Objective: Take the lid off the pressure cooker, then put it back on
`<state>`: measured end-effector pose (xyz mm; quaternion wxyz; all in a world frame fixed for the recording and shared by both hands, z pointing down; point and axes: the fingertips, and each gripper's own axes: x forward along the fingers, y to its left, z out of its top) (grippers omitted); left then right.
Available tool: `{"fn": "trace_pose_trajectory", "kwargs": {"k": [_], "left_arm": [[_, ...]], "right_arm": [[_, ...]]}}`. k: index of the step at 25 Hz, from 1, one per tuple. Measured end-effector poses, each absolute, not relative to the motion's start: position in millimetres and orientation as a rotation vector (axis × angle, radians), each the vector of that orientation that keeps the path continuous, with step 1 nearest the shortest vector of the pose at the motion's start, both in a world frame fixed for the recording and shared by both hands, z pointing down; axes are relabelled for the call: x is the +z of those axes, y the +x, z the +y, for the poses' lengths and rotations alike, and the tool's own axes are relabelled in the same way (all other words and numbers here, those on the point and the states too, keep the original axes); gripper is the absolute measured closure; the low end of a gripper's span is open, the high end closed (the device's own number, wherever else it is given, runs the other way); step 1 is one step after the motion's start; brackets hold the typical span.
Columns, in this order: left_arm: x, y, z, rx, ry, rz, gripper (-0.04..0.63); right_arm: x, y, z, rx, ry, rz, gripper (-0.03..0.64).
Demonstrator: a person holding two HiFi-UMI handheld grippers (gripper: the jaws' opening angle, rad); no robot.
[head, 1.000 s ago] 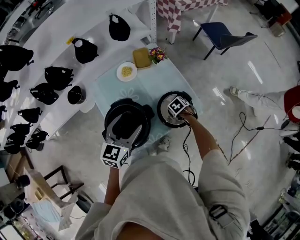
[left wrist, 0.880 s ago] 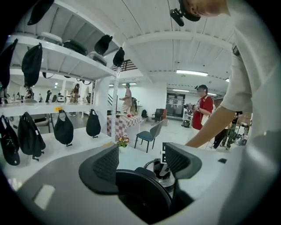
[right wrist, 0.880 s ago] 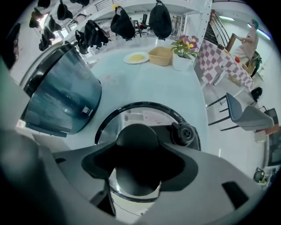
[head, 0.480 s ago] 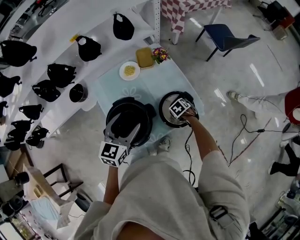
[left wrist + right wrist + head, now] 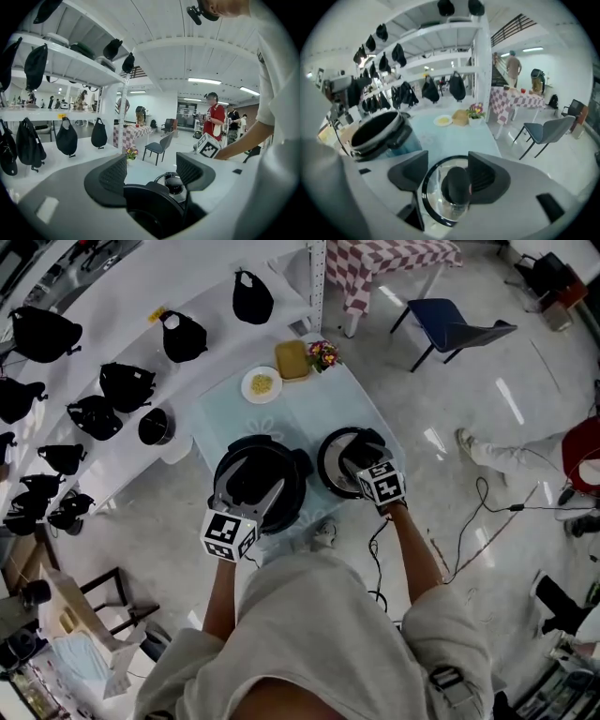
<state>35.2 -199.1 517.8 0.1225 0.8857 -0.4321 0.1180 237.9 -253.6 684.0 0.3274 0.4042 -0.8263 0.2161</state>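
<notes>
Head view: the right gripper [image 5: 363,465] no longer covers the centre of the lid [image 5: 333,460] as it did a second ago. Its marker cube now sits off the lid's near right edge. The lid lies in the same place on the table [image 5: 300,413], just right of the open pressure cooker [image 5: 291,465]. By this evidence the lid is off and released, so the removal half of the task is complete and refitting is not yet begun. The left gripper [image 5: 267,495] keeps its station at the cooker's near rim. Both forearms reach away from the body, the right one angled toward the lid. Left gripper view: the camera looks almost level across the room. The jaws stand apart, the cooker's black near rim [image 5: 150,204] sits low between them, and the ribbed pads [image 5: 115,176] show no contact with it. The knob [image 5: 174,183] of the lid is visible beyond, to the right. Right gripper view: the gripper tilts down at the table. Its jaws are parted and have just been closing slightly. The knob [image 5: 457,185] shows in the gap, lower than the tips and with clear space on its left side, so nothing is clamped. The empty cooker [image 5: 377,133] stands at the left.
</notes>
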Motion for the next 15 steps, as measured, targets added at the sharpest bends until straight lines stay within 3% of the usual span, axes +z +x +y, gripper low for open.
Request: {"fn": "trace_pose_trajectory", "kwargs": {"k": [9, 15], "left_arm": [[512.7, 30.5, -201.8, 0.303, 2.602, -1.261, 0.27], [499.9, 19.6, -203.7, 0.256, 2.615, -1.292, 0.27]], "right_arm": [[507.6, 228.8, -214.0, 0.306, 1.429, -2.577, 0.368], [453.8, 220.6, -188.5, 0.184, 1.524, -2.615, 0.364]]}}
